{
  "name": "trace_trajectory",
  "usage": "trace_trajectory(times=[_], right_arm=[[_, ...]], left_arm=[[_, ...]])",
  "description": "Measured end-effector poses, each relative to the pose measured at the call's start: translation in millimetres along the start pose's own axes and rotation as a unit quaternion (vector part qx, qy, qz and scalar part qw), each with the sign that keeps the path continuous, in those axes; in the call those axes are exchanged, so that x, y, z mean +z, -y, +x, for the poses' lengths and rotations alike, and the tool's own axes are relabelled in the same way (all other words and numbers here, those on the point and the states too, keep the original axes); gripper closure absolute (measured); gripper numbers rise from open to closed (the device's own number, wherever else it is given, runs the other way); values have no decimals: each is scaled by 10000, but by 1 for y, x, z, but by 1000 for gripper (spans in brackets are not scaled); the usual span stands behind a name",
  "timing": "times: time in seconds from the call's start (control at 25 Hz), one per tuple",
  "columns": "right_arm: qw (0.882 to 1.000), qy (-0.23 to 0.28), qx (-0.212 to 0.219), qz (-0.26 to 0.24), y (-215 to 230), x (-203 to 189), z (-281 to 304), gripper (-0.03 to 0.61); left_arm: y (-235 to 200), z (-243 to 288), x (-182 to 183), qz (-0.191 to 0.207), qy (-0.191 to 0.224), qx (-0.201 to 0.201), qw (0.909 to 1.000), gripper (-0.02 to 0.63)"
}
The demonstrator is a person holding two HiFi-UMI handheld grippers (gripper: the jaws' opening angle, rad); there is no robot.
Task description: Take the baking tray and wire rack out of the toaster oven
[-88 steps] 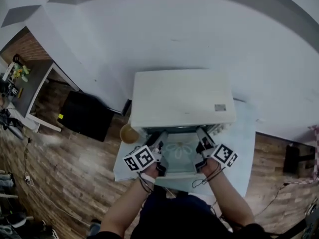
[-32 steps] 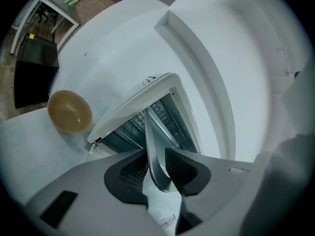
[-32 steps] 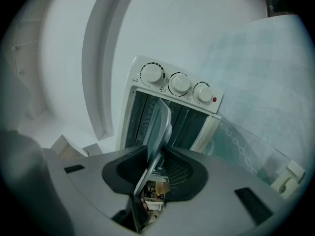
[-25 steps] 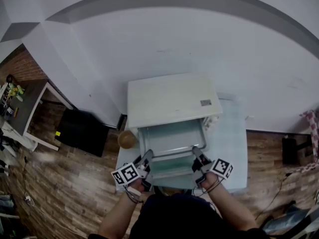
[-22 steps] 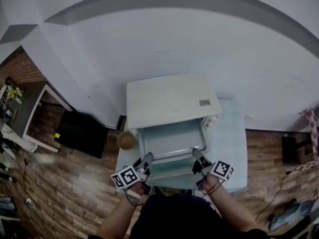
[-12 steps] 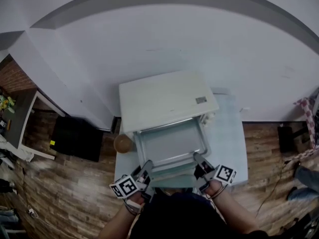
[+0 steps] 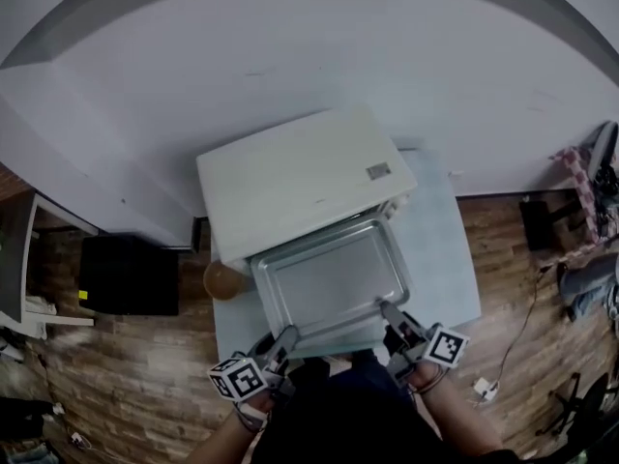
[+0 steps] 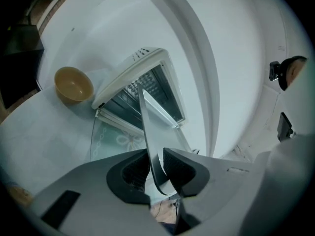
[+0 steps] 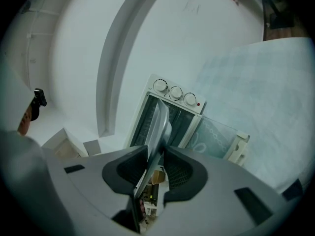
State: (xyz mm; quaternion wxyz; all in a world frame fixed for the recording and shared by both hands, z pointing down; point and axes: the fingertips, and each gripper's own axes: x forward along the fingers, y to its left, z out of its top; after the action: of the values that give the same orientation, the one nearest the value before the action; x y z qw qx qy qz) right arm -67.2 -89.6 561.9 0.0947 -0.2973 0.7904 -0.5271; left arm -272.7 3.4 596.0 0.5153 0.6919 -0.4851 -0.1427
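Pale table (image 7: 440,259) underneath, and you're mid-pull: left gripper (image 7: 286,337), jaws just tightened, and right gripper (image 7: 391,310) clamp the tray (image 7: 329,278) ahead of your fingers (image 8: 179,167), almost clear of the oven (image 7: 290,172). Next: lower it level.

One toaster oven (image 7: 290,177), one baking tray (image 7: 329,278), one bowl (image 7: 224,280), three knobs (image 9: 175,93), two grippers, left (image 7: 287,335) and right (image 7: 391,310)
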Motion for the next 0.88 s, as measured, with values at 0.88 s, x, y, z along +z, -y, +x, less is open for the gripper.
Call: trace_trajectory(times=[0.88], right_arm=[[9936,978,-505,262,76,76,-141,471]], left_arm=[[83,120,-85,1069,-1577,-391,9809,522]])
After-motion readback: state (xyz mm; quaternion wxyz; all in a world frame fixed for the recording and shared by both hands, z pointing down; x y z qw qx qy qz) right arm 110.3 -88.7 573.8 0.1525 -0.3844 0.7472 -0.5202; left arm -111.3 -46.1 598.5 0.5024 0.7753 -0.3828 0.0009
